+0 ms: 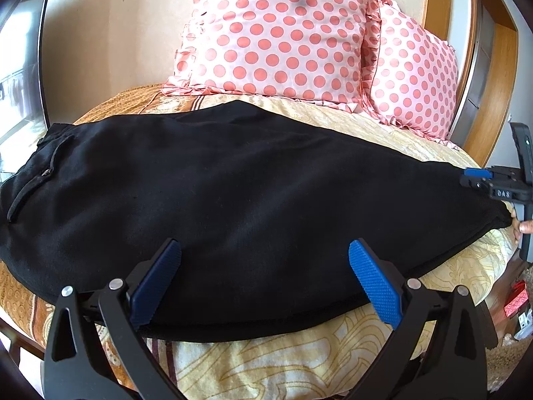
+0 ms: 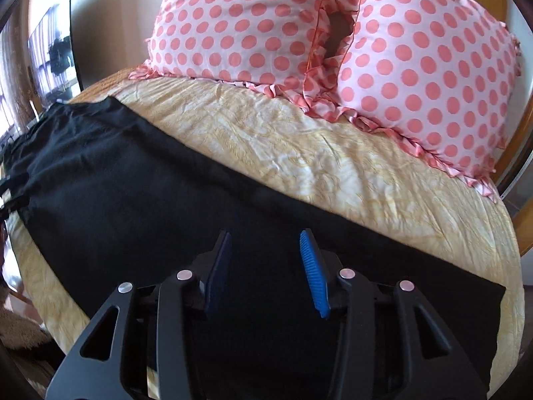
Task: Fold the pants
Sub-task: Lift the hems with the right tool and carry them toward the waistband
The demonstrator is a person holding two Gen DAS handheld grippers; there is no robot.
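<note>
Black pants [image 1: 240,193] lie flat across a bed, folded lengthwise, waistband with a zip pocket at the left and leg ends at the right. My left gripper [image 1: 265,253] is open and empty, its blue pads over the near edge of the pants at mid-length. My right gripper [image 2: 266,243] is open and empty above the leg part of the pants [image 2: 166,206]. It also shows in the left wrist view [image 1: 479,180] at the far right, by the leg ends.
The bed has a yellow patterned cover [image 2: 316,153]. Two pink polka-dot pillows [image 1: 279,33] [image 2: 416,76] lean at the head of the bed. A wooden headboard [image 1: 436,3] and a door frame stand at the right. A dark screen [image 1: 23,50] stands at the left.
</note>
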